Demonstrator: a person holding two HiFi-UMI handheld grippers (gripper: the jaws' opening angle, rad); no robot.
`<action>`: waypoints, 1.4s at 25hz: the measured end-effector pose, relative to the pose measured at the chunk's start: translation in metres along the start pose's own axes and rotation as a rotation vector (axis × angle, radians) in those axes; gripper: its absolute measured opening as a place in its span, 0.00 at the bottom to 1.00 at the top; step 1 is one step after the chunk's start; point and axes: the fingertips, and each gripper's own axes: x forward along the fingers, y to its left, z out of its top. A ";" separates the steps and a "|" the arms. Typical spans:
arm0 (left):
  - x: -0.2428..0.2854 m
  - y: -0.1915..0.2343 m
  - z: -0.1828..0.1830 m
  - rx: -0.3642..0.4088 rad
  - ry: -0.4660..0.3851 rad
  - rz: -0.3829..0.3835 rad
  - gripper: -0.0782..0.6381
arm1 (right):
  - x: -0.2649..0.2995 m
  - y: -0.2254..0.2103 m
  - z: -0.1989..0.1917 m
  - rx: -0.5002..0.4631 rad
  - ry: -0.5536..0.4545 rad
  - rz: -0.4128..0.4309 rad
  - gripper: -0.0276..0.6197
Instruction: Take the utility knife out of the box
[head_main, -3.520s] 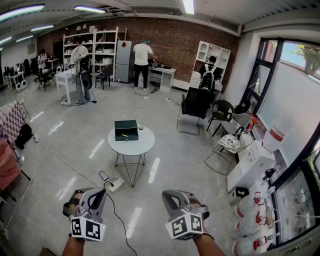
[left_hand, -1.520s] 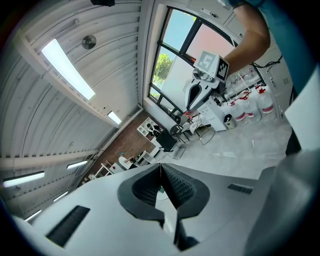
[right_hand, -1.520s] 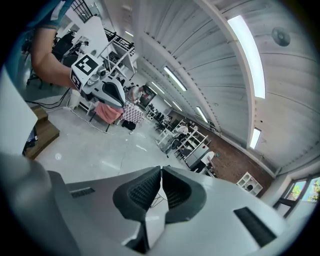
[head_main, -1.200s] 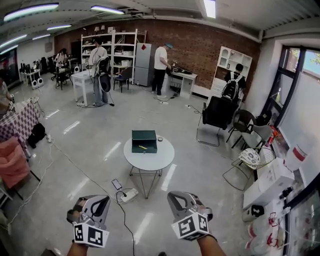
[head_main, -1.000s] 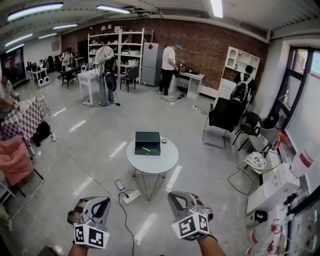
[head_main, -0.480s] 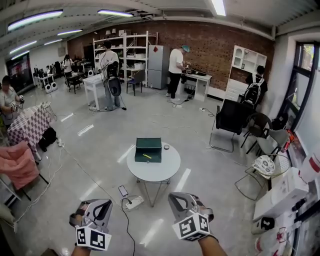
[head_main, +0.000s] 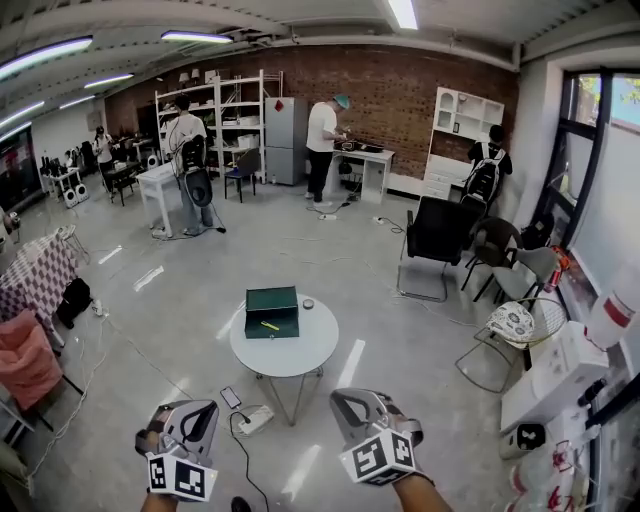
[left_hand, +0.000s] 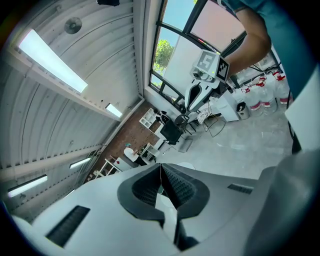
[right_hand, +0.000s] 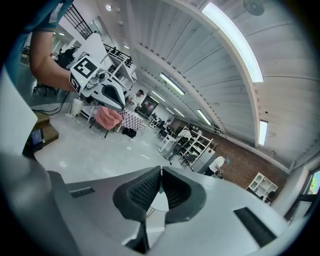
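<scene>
The box (head_main: 272, 302) sits left of centre on the round table (head_main: 300, 355) with the utility knife (head_main: 270, 325) in it, a small object (head_main: 308, 304) just right of it, a power strip (head_main: 255, 420) on the floor before the table

Round white counter (head_main: 300, 352) on thin legs, small round object (head_main: 308, 304) near its far edge; white power strip (head_main: 256, 419) and phone (head_main: 229, 397) on grey floor (head_main: 170, 300) below; black chair (head_main: 434, 231) beyond; white shelving (head_main: 236, 120) against brick wall (head_main: 390, 95).
</scene>
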 end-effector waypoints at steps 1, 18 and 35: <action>0.007 0.004 -0.002 0.002 -0.013 -0.005 0.14 | 0.003 -0.003 -0.002 0.002 0.010 -0.009 0.10; 0.153 0.142 -0.100 0.022 -0.213 -0.125 0.14 | 0.141 -0.052 0.028 0.084 0.192 -0.201 0.10; 0.228 0.237 -0.198 0.014 -0.311 -0.202 0.14 | 0.272 -0.071 0.080 0.105 0.288 -0.288 0.10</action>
